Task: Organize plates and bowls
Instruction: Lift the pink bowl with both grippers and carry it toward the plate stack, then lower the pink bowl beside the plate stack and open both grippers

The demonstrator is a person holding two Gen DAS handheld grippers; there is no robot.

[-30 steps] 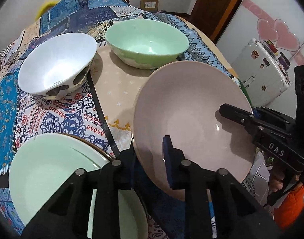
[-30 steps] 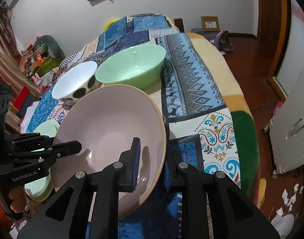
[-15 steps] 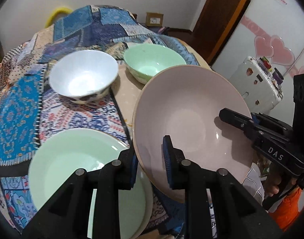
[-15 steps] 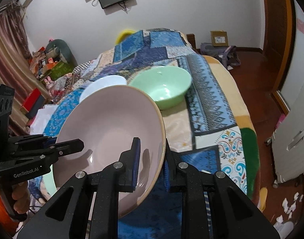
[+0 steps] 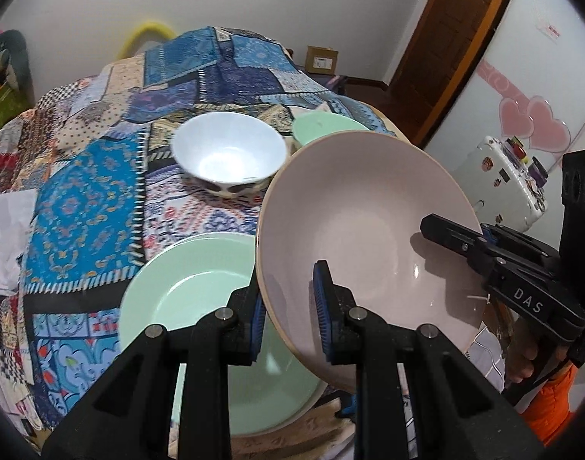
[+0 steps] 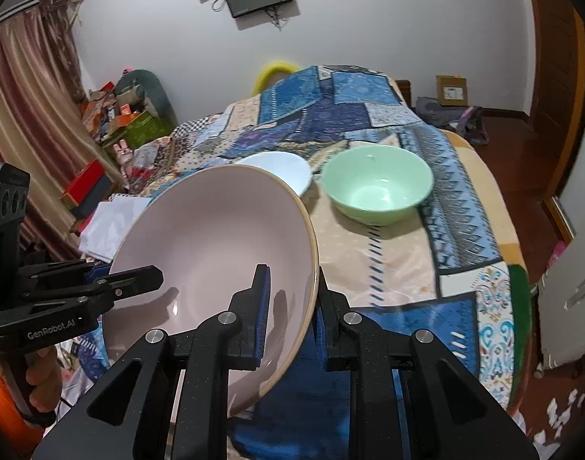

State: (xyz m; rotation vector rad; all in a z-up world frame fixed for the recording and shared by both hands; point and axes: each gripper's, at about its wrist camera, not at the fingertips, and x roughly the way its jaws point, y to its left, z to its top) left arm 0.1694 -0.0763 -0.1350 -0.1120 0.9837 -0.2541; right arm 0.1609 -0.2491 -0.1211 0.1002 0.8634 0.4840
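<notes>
The pink plate [image 5: 365, 230] hangs in the air above the quilt [image 5: 85, 207], tilted, its hollow face turned toward both cameras. The two grippers share it, most likely because it is wide and shallow and a single pinch at one edge would let it swing.

The left gripper [image 5: 288, 306] clamps the rim on the plate's left side, one blue pad on the inner face and the other behind the rim. The right gripper [image 6: 290, 306] does the same on the opposite side, its pads pressed to the rim from front and back. Each gripper shows in the other's view, biting the far edge, so the grip is balanced across the plate. A hand [image 6: 43, 379] holds the left tool's handle.

Below and to the left of the plate, the green plate [image 5: 200, 299] lies flat on the quilt; it seems to sit on another plate, though only a thin edge shows at its lower right and I cannot be sure. That makes it the likely stacking spot, with plates gathered in one pile. Farther back the white bowl [image 5: 229, 153] and the green bowl [image 6: 376, 188] stand upright just beside each other, apart from the plates.

Setting the pink plate down would call for levelling it first, so the rim does not strike the green plate.
</notes>
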